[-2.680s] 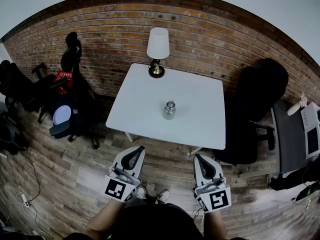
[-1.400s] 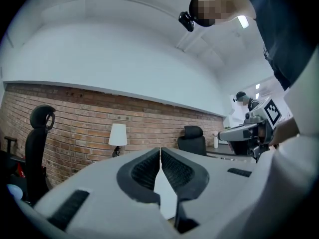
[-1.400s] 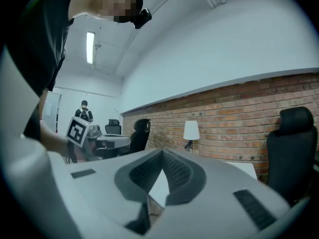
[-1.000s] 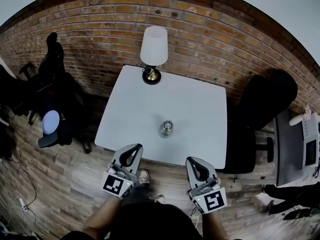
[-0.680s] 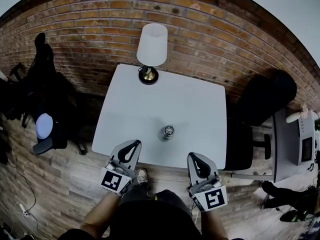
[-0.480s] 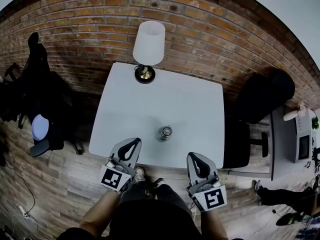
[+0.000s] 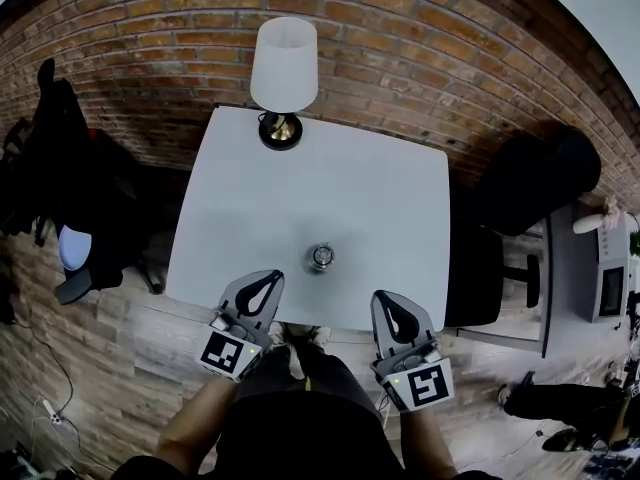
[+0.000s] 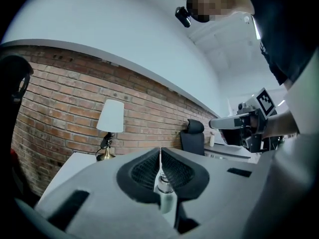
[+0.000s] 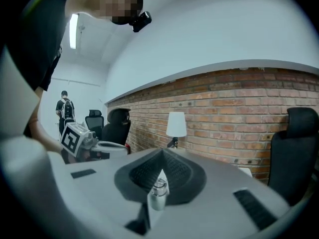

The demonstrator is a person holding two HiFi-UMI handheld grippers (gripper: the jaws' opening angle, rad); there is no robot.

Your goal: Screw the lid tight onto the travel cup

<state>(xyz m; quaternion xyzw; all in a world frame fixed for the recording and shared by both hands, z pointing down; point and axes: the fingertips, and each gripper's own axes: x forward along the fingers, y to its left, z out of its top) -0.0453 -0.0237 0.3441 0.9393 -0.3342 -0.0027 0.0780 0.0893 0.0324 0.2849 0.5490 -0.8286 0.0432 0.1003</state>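
A small metal travel cup with its lid on top stands upright on the white table, a little back from the front edge. My left gripper hovers at the front edge, left of the cup, shut and empty. At the same edge, right of the cup, my right gripper is also shut and empty. In the left gripper view the cup shows just beyond the shut left gripper. The right gripper view has the cup ahead of the shut right gripper. Neither gripper touches it.
A lamp with a white shade stands at the table's back left corner, before a brick wall. A black office chair is to the right of the table, more dark chairs to the left. A grey desk lies far right.
The person has stepped up to the table: the cup and the front edge now lie just ahead of both grippers. Both grippers stay shut and empty.
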